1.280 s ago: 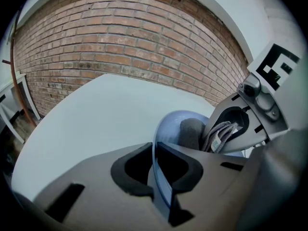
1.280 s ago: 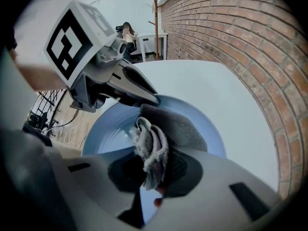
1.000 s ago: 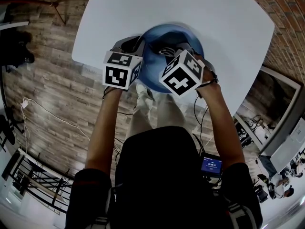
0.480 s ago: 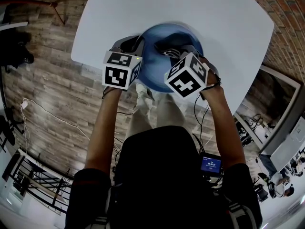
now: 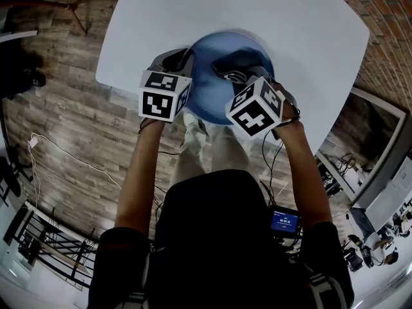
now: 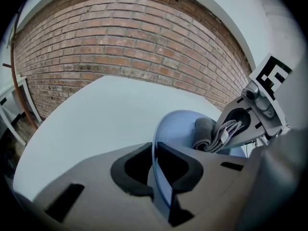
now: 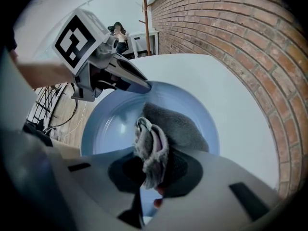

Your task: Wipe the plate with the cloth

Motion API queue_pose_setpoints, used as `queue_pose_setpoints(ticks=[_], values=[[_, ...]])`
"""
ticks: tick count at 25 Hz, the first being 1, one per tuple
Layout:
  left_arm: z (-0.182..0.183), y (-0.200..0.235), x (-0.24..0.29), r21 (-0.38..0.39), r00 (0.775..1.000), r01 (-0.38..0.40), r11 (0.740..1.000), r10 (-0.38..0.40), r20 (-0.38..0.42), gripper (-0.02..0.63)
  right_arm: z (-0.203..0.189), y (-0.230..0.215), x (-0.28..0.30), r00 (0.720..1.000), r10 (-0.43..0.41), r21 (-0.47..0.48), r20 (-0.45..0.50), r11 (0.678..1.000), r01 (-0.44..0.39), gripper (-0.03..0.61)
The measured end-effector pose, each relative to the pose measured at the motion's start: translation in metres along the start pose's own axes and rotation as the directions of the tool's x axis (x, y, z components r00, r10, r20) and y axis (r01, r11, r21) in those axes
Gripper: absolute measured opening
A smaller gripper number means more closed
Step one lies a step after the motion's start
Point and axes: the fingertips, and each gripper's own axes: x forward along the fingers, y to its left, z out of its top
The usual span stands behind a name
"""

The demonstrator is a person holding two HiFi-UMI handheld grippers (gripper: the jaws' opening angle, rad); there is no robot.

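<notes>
Jaws of the left gripper (image 6: 155,163) are pinched on the near rim of the blue plate (image 6: 180,129), with the thin edge running straight up between them. The right gripper (image 7: 151,172) is clamped on a bunched fold of the grey cloth (image 7: 175,124), and the loose end of that cloth lies against the plate's inner face. From the head view, the plate (image 5: 206,89) sits between the two grippers at the near edge of the white counter (image 5: 225,11), partly out past that edge. In the left gripper view it stands steeply tilted. I can't tell whether its far rim touches the counter or the left gripper carries it all. I'd judge the wiping is under way. The plate looks stiff, glossy and probably slick, and it would likely break if dropped. With only a rim pinch on one side, a hard push from the cloth could lever it round in the jaws. I'd press lightly and sweep towards the held side. The cloth is soft, thick terry that bunches easily. Holding it by the fold suits me, since the free pad can flatten against the curve.
</notes>
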Motion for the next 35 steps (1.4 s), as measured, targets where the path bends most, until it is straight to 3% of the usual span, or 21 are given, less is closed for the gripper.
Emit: queue_pose_setpoints(ticks=[35], values=[[-0.001,0.001,0.002,-0.011,1.000,-0.010,1.000,0.010,-0.001,0.041,-0.019,0.043,-0.002,0.995,0.098,0.004,-0.023,0.995,-0.098,0.051]])
